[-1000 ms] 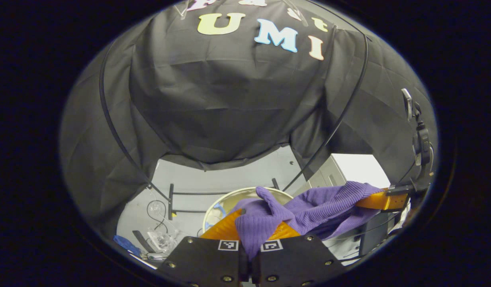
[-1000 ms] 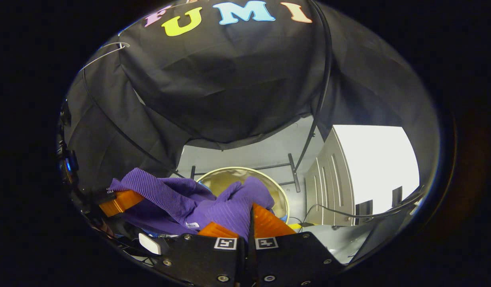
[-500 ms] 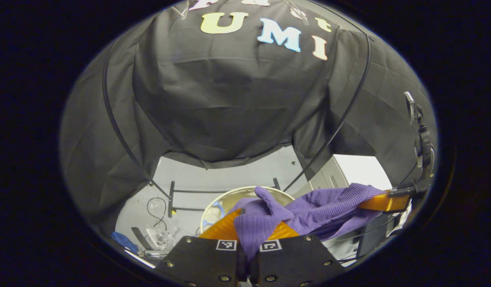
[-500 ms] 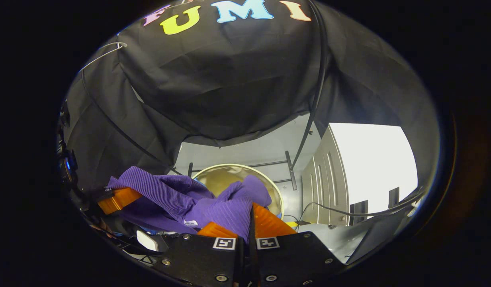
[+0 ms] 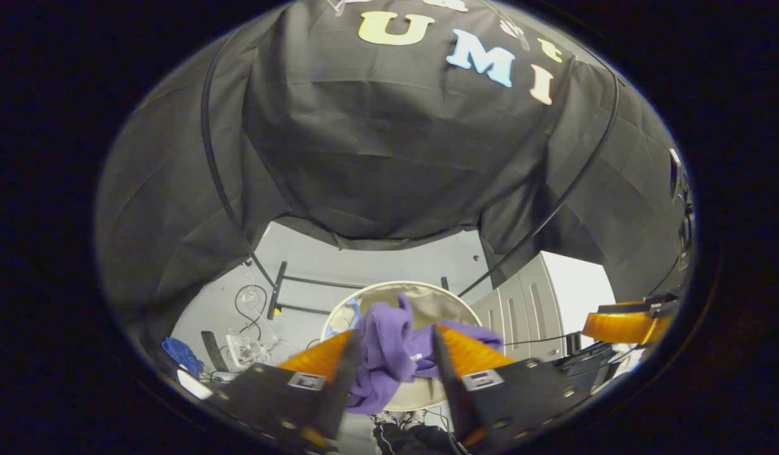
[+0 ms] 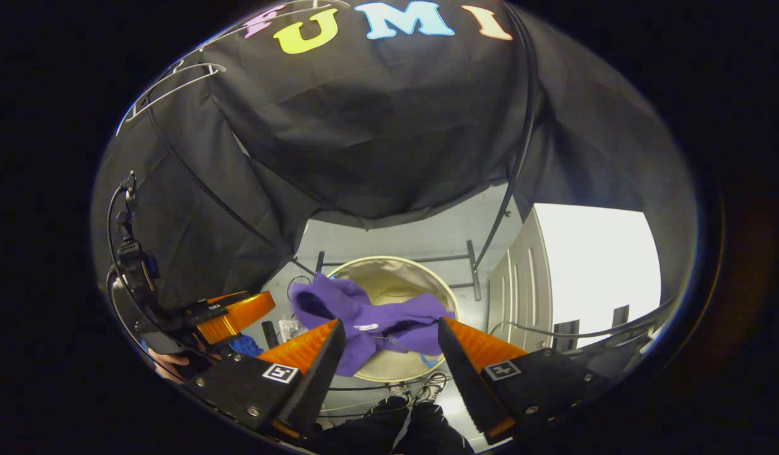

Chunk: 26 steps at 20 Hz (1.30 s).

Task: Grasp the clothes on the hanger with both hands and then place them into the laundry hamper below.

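- Left gripper (image 5: 389, 373): fingers spread wide, nothing between them; the purple garment (image 5: 389, 344) shows in the gap but lies beyond, touching neither finger
- Right gripper (image 6: 386, 363): likewise released, jaws apart, gripping nothing; the left gripper also shows at the left of the right gripper view, open as well
- The garment is bunched over the laundry hamper (image 6: 427, 284), lying across its near rim; part hangs outside toward the person's shoes (image 6: 421, 387); I cannot tell whether it is falling or at rest
- Risk, as I judge it: the overhanging part could pull the rest over the near rim onto the floor; the light hamper could also tip if the cloth snags its edge
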Available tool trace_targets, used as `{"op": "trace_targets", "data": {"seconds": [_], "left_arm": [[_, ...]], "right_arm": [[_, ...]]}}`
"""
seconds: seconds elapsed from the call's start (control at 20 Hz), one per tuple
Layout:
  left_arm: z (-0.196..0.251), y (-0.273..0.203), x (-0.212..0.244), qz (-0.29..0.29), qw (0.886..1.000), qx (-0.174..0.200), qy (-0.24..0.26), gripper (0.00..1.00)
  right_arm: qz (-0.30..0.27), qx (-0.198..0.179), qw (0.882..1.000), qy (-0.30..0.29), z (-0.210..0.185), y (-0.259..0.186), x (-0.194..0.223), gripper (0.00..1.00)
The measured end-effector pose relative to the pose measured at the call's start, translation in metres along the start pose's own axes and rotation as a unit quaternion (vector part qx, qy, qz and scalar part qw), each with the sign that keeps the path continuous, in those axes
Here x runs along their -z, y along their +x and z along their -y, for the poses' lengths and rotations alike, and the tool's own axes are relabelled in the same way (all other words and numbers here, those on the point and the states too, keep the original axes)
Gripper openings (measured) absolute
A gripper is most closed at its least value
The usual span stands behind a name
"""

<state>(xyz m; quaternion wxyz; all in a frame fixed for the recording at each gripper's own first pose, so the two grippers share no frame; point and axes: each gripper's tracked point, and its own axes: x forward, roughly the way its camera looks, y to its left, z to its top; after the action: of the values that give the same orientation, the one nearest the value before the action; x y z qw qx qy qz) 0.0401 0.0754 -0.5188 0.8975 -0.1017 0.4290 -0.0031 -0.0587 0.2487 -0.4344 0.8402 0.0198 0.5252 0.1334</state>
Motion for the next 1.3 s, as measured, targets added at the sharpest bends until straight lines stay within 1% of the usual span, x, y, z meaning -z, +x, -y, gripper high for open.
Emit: {"op": "trace_targets", "data": {"seconds": [0.1, 0.15, 0.2, 0.25, 0.3, 0.35, 0.5, 0.55, 0.6, 0.75, 0.8, 0.85, 0.9, 0.95, 1.0, 1.05, 1.1, 1.2, 1.25, 1.3], "left_arm": [[-0.017, -0.014, -0.012, 0.016, 1.0, -0.021, 0.005, 0.94], [-0.024, -0.026, -0.022, 0.029, 0.999, -0.029, 0.007, 0.94], [-0.026, -0.032, -0.036, 0.046, 0.998, -0.033, 0.01, 0.98], [-0.028, -0.042, -0.051, 0.063, 0.997, -0.035, 0.012, 0.94], [-0.027, -0.054, -0.067, 0.083, 0.996, -0.036, 0.017, 0.98], [-0.026, -0.066, -0.084, 0.104, 0.994, -0.037, 0.023, 0.94], [-0.015, -0.111, -0.147, 0.187, 0.98, -0.042, 0.049, 0.94], [-0.009, -0.128, -0.166, 0.212, 0.975, -0.043, 0.056, 0.9], [-0.002, -0.15, -0.184, 0.236, 0.969, -0.044, 0.062, 0.98], [0.023, -0.219, -0.242, 0.313, 0.945, -0.04, 0.085, 0.98], [0.034, -0.236, -0.255, 0.334, 0.937, -0.039, 0.093, 0.98], [0.046, -0.255, -0.27, 0.353, 0.929, -0.036, 0.102, 0.98], [0.054, -0.274, -0.277, 0.37, 0.922, -0.039, 0.11, 0.98], [0.064, -0.29, -0.286, 0.388, 0.913, -0.046, 0.118, 0.97], [0.07, -0.305, -0.293, 0.407, 0.904, -0.051, 0.123, 0.97], [0.082, -0.319, -0.297, 0.417, 0.9, -0.05, 0.116, 0.97], [0.099, -0.329, -0.304, 0.426, 0.898, -0.037, 0.1, 0.97], [0.139, -0.344, -0.311, 0.441, 0.895, -0.007, 0.06, 0.97], [0.158, -0.354, -0.314, 0.45, 0.892, -0.001, 0.048, 0.97], [0.178, -0.368, -0.316, 0.463, 0.885, 0.003, 0.045, 0.97]], "right_arm": [[0.029, 0.015, 0.999, -0.007, 0.003, -0.02, -0.018, 0.95], [0.044, 0.021, 0.999, -0.008, 0.005, -0.03, -0.027, 0.95], [0.06, 0.026, 0.998, -0.007, 0.007, -0.039, -0.035, 0.96], [0.079, 0.033, 0.996, -0.006, 0.01, -0.052, -0.046, 0.96], [0.101, 0.041, 0.994, -0.004, 0.013, -0.065, -0.058, 0.96], [0.125, 0.052, 0.991, -0.003, 0.019, -0.079, -0.07, 0.96], [0.204, 0.086, 0.975, 0.007, 0.041, -0.122, -0.11, 0.96], [0.231, 0.092, 0.969, 0.013, 0.046, -0.139, -0.123, 0.95], [0.257, 0.098, 0.961, 0.017, 0.051, -0.153, -0.135, 0.96], [0.335, 0.125, 0.934, 0.02, 0.071, -0.2, -0.168, 0.95], [0.358, 0.128, 0.924, 0.021, 0.076, -0.216, -0.178, 0.96], [0.382, 0.128, 0.915, 0.023, 0.078, -0.236, -0.188, 0.96], [0.414, 0.119, 0.902, 0.026, 0.081, -0.257, -0.2, 0.96], [0.446, 0.109, 0.888, 0.026, 0.084, -0.279, -0.212, 0.92], [0.474, 0.106, 0.874, 0.025, 0.093, -0.298, -0.221, 0.99], [0.491, 0.107, 0.864, 0.02, 0.105, -0.313, -0.224, 0.91], [0.5, 0.109, 0.859, 0.013, 0.116, -0.324, -0.227, 0.91], [0.502, 0.113, 0.857, -0.005, 0.143, -0.34, -0.228, 0.91], [0.504, 0.119, 0.855, -0.015, 0.158, -0.349, -0.228, 0.91], [0.512, 0.124, 0.849, -0.023, 0.173, -0.36, -0.228, 0.95]]}}
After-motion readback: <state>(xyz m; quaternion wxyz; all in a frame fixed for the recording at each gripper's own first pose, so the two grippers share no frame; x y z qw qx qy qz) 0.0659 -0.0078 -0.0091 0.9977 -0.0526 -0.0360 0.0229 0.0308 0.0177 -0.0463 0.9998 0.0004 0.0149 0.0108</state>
